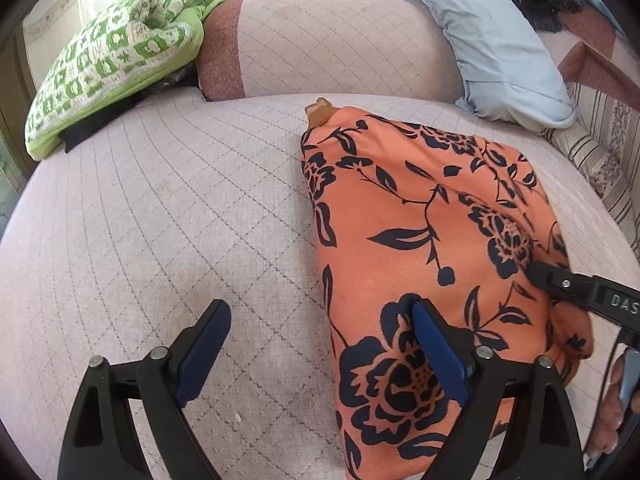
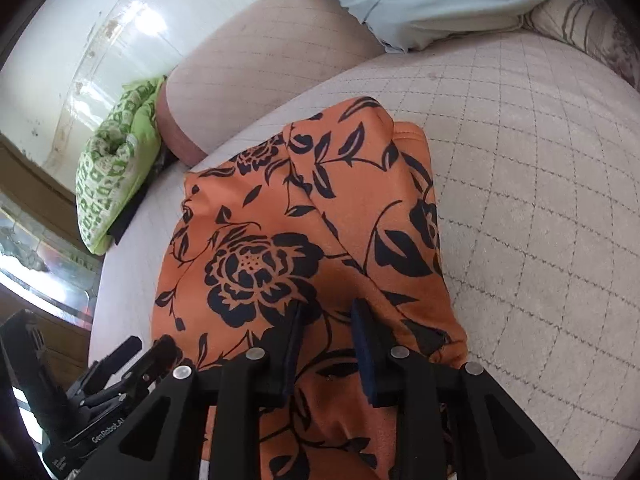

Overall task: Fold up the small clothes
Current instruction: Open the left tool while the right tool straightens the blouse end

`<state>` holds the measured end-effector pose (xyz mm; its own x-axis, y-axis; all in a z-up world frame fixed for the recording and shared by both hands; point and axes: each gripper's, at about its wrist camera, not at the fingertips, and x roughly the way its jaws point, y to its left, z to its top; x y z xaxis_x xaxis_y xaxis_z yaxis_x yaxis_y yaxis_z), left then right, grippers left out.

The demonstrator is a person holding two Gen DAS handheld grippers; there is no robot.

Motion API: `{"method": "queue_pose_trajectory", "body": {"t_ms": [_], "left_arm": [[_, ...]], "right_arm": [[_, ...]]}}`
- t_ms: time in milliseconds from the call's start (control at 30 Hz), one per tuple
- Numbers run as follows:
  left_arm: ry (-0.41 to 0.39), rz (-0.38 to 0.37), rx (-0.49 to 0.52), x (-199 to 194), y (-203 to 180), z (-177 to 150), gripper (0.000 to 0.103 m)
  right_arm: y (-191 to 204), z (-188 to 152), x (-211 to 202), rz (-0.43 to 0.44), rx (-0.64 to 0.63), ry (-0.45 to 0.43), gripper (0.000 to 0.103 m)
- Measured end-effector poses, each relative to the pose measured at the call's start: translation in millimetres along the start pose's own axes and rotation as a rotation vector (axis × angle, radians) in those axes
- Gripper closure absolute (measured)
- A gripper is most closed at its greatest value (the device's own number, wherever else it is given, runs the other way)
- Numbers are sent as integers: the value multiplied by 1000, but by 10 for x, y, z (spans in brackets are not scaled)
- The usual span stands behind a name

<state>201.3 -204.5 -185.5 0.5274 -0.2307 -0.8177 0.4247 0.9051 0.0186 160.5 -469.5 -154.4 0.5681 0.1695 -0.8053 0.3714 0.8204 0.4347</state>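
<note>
Left hand-held gripper (image 1: 320, 328) wide open, right hand-held gripper (image 2: 326, 312) pinching orange floral garment (image 1: 420, 208).

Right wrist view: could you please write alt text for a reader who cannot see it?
The right gripper points down at an orange garment with black flowers on a quilted pale sofa seat, its jaws narrowly apart over a ridge of the cloth. The left gripper shows lower left; a green patterned cushion lies beyond.
</note>
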Motion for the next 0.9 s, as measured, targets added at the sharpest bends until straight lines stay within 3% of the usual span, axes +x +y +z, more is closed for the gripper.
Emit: {"method": "queue_pose_trajectory", "body": {"t_ms": [267, 400, 767, 833, 867, 900], "left_arm": [[-11, 46, 36, 69, -53, -41, 3], [-23, 61, 65, 77, -97, -58, 2], [-30, 53, 63, 99, -82, -71, 0], [-26, 49, 59, 105, -68, -65, 0], [-24, 47, 58, 102, -67, -63, 0], [-23, 45, 58, 98, -69, -63, 0]], "right_arm": [[-72, -14, 40, 37, 5, 5, 74], [-50, -21, 33, 16, -28, -3, 74], [29, -51, -12, 3, -79, -26, 74], [38, -53, -35, 16, -85, -21, 70], [39, -52, -46, 31, -81, -15, 62], [42, -44, -56, 69, -77, -6, 43]]}}
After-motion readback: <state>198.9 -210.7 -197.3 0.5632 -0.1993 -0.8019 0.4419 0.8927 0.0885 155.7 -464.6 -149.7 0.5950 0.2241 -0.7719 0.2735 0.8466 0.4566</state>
